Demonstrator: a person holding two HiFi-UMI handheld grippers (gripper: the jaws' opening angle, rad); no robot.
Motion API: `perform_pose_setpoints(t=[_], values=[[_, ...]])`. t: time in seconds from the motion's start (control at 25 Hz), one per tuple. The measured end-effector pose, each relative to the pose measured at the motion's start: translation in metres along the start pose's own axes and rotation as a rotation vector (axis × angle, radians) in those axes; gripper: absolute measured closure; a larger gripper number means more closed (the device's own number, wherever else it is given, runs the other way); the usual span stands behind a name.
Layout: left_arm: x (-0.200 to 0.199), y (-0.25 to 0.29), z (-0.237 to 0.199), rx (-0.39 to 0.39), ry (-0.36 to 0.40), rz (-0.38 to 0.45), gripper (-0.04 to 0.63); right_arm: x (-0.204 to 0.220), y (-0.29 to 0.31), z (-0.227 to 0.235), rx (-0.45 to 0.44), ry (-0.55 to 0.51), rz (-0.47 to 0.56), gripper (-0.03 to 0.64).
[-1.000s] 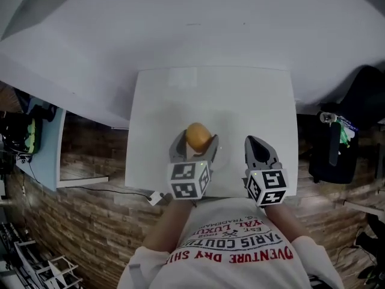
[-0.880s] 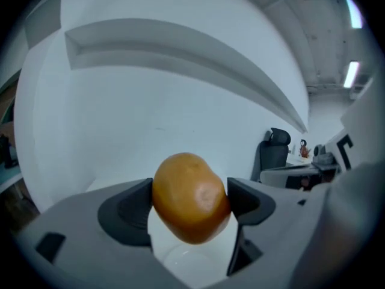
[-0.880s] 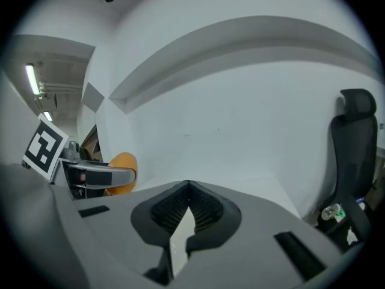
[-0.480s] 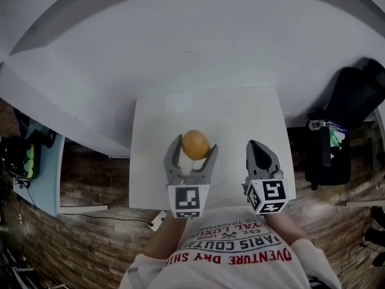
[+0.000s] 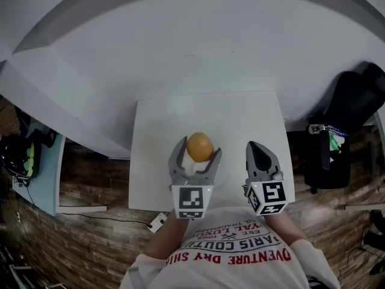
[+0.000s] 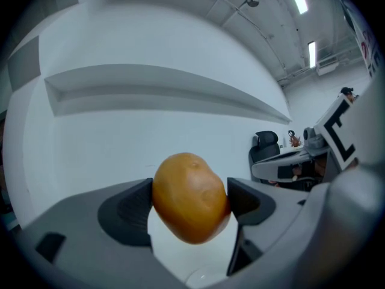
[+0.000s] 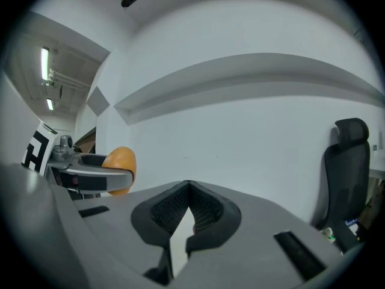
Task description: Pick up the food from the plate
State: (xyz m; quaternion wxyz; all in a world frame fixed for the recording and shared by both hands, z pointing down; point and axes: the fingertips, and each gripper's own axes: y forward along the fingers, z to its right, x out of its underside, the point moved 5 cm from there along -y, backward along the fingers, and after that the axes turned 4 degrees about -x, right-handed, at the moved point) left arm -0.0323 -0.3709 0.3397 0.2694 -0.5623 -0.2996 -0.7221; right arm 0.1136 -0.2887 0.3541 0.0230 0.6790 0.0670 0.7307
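Note:
A round orange-brown piece of food point(image 5: 200, 146) point(image 6: 190, 197) hangs in the air, pinched between the two jaws of my left gripper point(image 5: 197, 154) point(image 6: 190, 205). It is lifted above a white plate point(image 5: 218, 168) on the small white table point(image 5: 156, 131); only a sliver of the plate's rim shows beside the gripper. In the right gripper view the food point(image 7: 120, 169) appears at the left, held in the other gripper. My right gripper point(image 5: 260, 151) point(image 7: 188, 212) hovers to the right of the plate with its jaws closed tip to tip and nothing between them.
A white wall with a ledge rises behind the table. A black office chair point(image 5: 352, 116) point(image 7: 347, 179) stands to the right of the table. At the left is a light blue desk edge point(image 5: 45, 167). Brick-patterned floor surrounds the table.
The left gripper has lifted the food up off the plate and holds it a little higher and to the right. The head view has tilted. The right gripper has barely moved.

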Motion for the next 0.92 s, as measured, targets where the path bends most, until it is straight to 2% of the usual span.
perform_pose_setpoints(t=[0.28,0.52,0.92], values=[[0.0,-0.001,0.002,-0.007,-0.033,-0.006,0.206,0.002,0.0,-0.004,-0.031,-0.016,-0.007,0.609],[0.003,0.001,0.007,-0.002,-0.035,-0.021,0.206,0.006,-0.001,0.001,-0.023,-0.017,-0.031,0.609],[0.011,0.003,0.007,0.002,-0.044,-0.053,0.206,0.012,0.004,-0.008,-0.067,-0.013,-0.046,0.609]])
